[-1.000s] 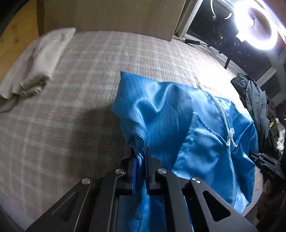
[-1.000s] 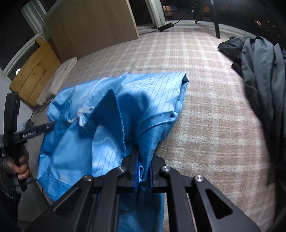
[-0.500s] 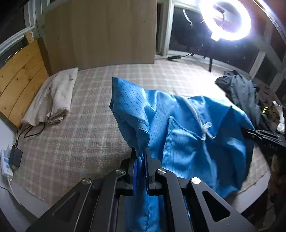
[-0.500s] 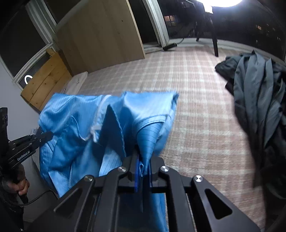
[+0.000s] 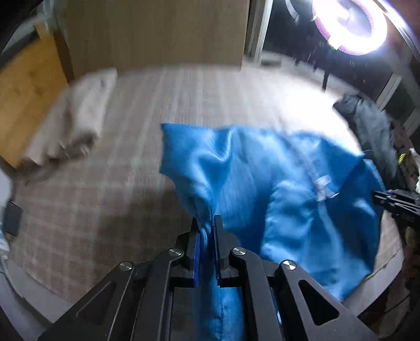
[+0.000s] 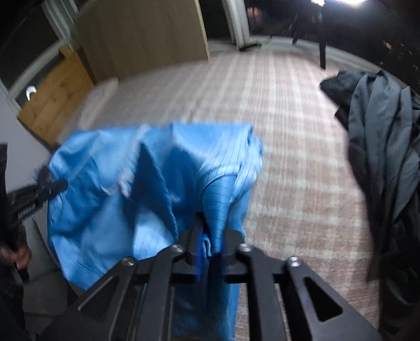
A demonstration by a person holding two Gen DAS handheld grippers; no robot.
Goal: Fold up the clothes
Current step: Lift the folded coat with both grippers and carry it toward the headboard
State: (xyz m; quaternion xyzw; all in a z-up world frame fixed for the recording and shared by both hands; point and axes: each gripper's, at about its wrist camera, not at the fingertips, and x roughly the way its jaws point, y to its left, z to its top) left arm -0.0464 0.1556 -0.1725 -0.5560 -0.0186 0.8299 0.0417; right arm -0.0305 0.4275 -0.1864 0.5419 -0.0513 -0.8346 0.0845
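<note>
A shiny blue zip-up garment (image 5: 275, 183) hangs between my two grippers above a plaid-covered surface (image 5: 105, 199). My left gripper (image 5: 206, 223) is shut on a bunched corner of it. My right gripper (image 6: 210, 230) is shut on the opposite corner of the blue garment (image 6: 131, 188). The white zipper (image 5: 324, 185) runs down the front. The right gripper also shows at the right edge of the left wrist view (image 5: 393, 203), the left gripper at the left edge of the right wrist view (image 6: 39, 188). Both views are motion-blurred.
A folded beige cloth (image 5: 71, 123) lies at the far left of the surface. A heap of dark grey clothes (image 6: 380, 147) lies on the right. A wooden panel (image 5: 157, 31) stands behind, a ring light (image 5: 351, 23) shines at the back right.
Both grippers have lifted the blue garment off the surface and swung it; it now billows, spread between them. Both stay shut on their corners.
</note>
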